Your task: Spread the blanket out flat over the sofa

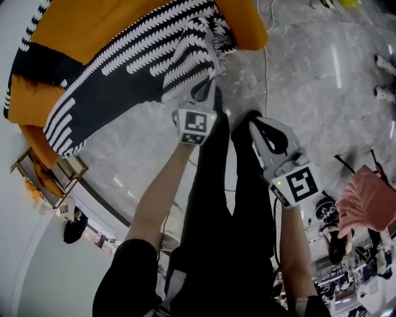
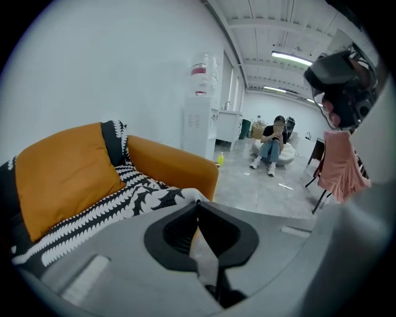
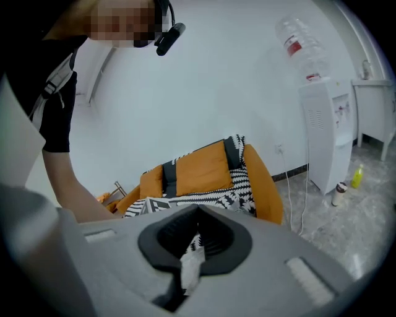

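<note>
One orange sofa (image 1: 93, 21), patterned blanket (image 1: 142, 56), glossy marble floor (image 1: 322, 80)

Open marble floor (image 1: 322, 86) right of sofa (image 1: 93, 25): passable. Obstacles: sofa arm (image 1: 247, 25); cable (image 1: 266, 62) across the floor; water dispenser (image 3: 323, 136) beyond the arm; pink garment (image 1: 368, 199) far right.

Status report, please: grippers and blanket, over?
Left gripper shut on blanket corner. Right gripper shut, empty. It lies rumpled across sofa, not flat. Nothing in the way.
</note>
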{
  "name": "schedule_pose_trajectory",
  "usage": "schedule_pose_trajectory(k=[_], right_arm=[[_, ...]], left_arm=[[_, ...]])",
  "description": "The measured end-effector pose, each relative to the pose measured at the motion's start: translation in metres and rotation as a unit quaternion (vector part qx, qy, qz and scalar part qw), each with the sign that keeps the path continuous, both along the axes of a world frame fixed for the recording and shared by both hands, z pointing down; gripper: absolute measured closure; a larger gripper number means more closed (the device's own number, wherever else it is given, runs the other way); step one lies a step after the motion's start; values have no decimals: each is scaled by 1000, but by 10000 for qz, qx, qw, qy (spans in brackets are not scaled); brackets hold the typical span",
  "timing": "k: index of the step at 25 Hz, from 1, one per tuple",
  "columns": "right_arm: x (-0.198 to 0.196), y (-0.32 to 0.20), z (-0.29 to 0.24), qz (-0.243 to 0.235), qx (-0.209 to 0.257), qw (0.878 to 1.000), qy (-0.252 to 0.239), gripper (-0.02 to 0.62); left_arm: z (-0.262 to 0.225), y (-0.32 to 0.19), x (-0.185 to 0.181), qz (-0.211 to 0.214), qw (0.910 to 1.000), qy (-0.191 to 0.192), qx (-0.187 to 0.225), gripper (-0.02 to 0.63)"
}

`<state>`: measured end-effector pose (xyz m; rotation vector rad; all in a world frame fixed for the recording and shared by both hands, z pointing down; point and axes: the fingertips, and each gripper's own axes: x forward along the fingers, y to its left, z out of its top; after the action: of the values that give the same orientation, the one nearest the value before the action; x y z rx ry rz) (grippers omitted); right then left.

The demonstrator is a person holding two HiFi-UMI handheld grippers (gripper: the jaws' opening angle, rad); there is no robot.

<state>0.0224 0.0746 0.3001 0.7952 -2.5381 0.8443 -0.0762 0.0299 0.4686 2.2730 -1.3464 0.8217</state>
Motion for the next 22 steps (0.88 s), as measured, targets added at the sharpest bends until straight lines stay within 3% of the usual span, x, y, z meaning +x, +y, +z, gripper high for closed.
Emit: schedule_pose_trajectory(k=[13,22], right_arm=[[46,25,2,51,-7,9997,-238,594],[81,38,25,46,14,9995,-317,594]], left_arm=[[-6,36,56,100,9996,100,-261,589],[47,72,118,329,9972,109,-669,589]])
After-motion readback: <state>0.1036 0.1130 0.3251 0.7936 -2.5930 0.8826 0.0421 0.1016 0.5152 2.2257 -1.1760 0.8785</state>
